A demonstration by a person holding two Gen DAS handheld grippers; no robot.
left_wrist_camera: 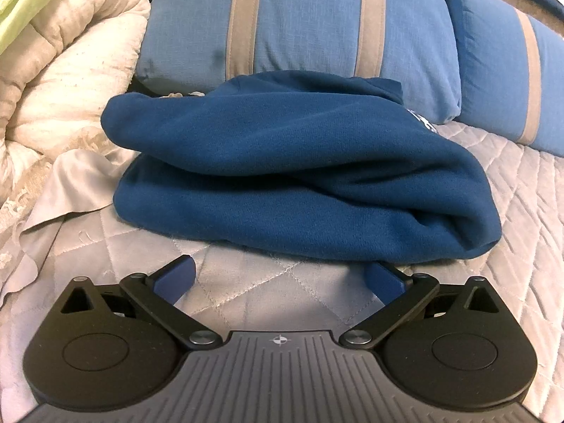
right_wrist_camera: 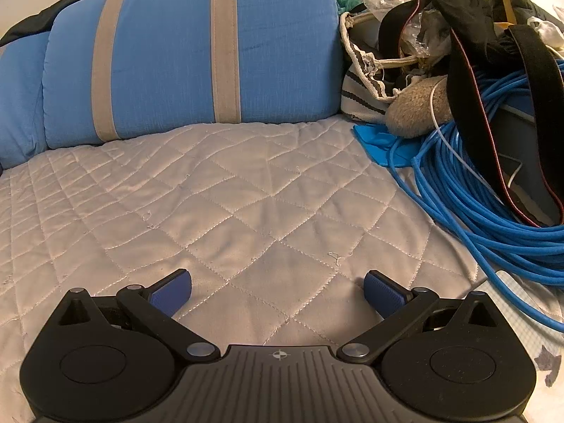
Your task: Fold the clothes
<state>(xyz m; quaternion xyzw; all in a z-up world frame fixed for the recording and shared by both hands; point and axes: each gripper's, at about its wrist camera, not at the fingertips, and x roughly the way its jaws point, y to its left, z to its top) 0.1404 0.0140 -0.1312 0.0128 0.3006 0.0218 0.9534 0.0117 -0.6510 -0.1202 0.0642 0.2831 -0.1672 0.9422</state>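
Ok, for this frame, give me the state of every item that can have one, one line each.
left gripper: open, empty, just short of the garment.
right gripper: open, empty, over bare quilt.
navy sweatshirt: folded into a thick bundle, lying on the quilt.
blue striped pillow: propped upright at the head of the bed.
blue cable: loosely coiled on the bed's edge.
quilted bedspread: spread flat.

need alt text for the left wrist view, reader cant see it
A dark blue garment lies folded in a thick bundle on a grey quilted bedspread, just ahead of the open, empty left gripper. Behind it lean blue cushions with grey stripes, and a cream quilted comforter is bunched at the left.
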